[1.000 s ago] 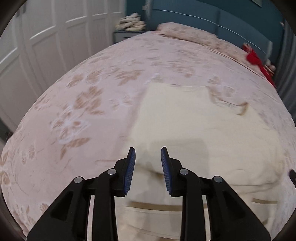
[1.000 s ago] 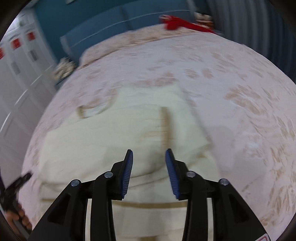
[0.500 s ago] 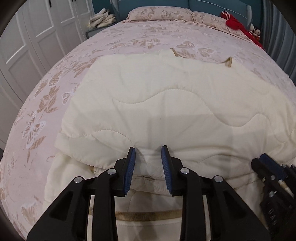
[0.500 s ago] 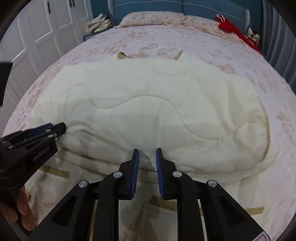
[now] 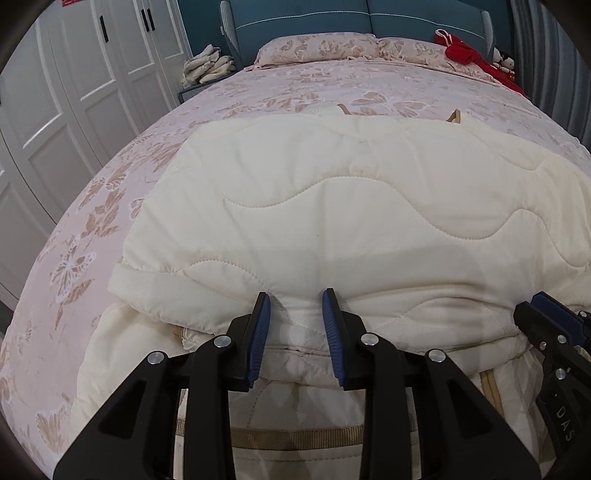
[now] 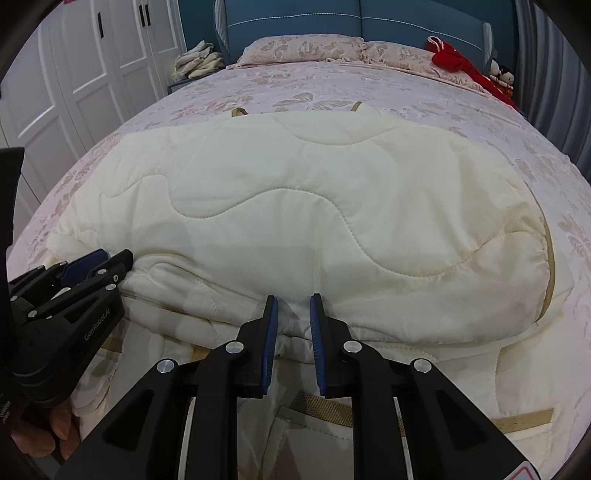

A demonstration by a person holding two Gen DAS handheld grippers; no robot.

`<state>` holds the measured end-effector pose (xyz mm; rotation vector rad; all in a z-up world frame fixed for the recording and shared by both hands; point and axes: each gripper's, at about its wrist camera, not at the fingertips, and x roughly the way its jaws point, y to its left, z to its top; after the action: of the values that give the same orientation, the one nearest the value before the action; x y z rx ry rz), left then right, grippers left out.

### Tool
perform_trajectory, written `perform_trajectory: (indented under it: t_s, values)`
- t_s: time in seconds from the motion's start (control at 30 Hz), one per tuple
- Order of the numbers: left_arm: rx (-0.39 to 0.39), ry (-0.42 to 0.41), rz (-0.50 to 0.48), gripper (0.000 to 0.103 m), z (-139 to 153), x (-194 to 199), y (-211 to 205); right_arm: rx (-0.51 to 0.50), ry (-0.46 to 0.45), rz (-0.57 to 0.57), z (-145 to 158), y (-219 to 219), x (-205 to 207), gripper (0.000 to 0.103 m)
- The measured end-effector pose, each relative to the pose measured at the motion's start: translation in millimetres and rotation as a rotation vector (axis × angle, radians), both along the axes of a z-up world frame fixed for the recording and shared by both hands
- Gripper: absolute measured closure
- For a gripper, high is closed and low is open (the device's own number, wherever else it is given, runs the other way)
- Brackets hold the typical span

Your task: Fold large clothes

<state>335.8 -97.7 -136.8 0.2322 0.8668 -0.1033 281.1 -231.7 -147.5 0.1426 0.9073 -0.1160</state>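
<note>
The left gripper (image 5: 295,299) sits at the near edge of the bed, its blue pads (image 5: 261,332) parted to a moderate gap with a bulge of the cream quilt (image 5: 351,206) between them; the cloth fills the gap, but whether the pads actually pinch it cannot be told. The right gripper (image 6: 293,301) is just beside it along the same near edge, its pads (image 6: 270,343) set narrower, again with a fold of quilt (image 6: 314,199) rising between them and no clear sign of a firm hold. Each tool shows in the other's view: the right gripper's black frame at the right border of the left wrist picture, the left one at the left border of the right wrist picture, with fingers of the left hand (image 6: 48,432) under it. The quilt lies folded in layers on the near half of the bed, its top layer doubled over so a thick rolled edge faces the grippers, with tan binding tape (image 5: 295,441) on the layers beneath. Wavy stitching runs across the top. Two tan loops peek over its far edge. Beyond it stretches the pink butterfly-print bedspread (image 5: 295,88), then pillows (image 5: 317,48) against a blue headboard (image 5: 351,18). A red cloth (image 5: 465,55) lies at the far right corner. Left of the bed stand white wardrobe doors (image 5: 74,92) and a pile of pale laundry (image 5: 208,66).
</note>
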Motion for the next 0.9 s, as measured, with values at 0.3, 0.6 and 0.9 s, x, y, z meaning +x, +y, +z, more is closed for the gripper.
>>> perform_trajectory:
  t_s: [0.3,0.6,0.9]
  values:
    - [0.006,-0.009,0.001,0.075,-2,-2,-2,0.029,-0.005,-0.005,0,-4,-1,0.090]
    - [-0.070,0.011,0.049,0.073,45,10,70,-0.016,0.059,-0.071,27,-44,-33,0.098]
    - [-0.167,0.039,0.173,0.074,94,109,126,0.047,-0.044,-0.092,99,-67,22,0.084]
